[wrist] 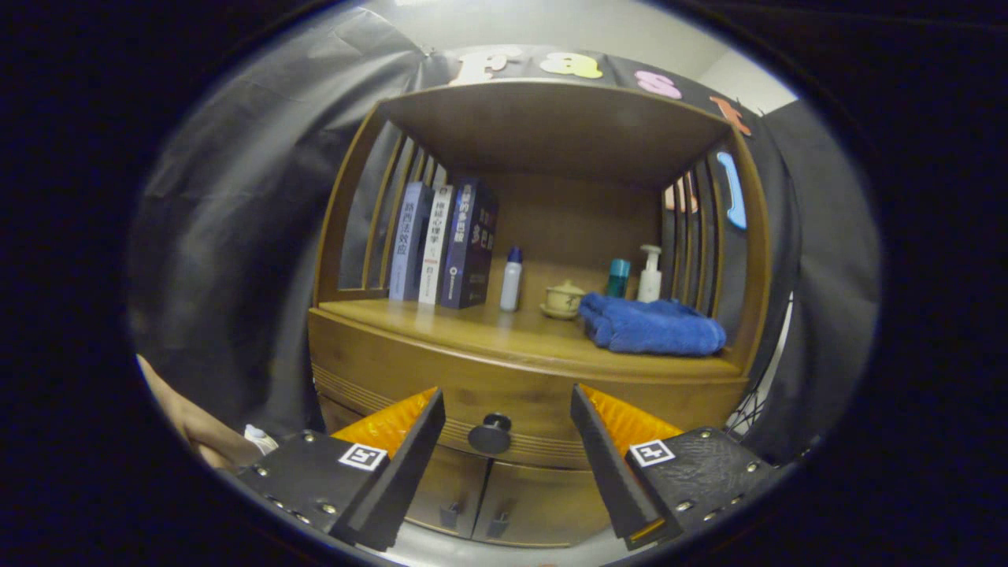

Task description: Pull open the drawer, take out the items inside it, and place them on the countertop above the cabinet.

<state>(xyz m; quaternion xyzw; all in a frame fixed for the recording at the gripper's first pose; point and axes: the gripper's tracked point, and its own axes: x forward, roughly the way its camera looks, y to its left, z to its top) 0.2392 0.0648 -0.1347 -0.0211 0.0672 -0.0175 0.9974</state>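
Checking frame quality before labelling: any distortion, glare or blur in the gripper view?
Gripper view: strong fisheye bowing of the cabinet top and sides; soft glare on the countertop below the books; shelf underside in shadow; drawer knob reasonably sharp between the open jaws of the gripper; the near fingers slightly soft.

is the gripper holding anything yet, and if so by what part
Nothing is held. The hand-held gripper is open, its fingers apart on either side of the dark drawer knob, which lies ahead between them, untouched.
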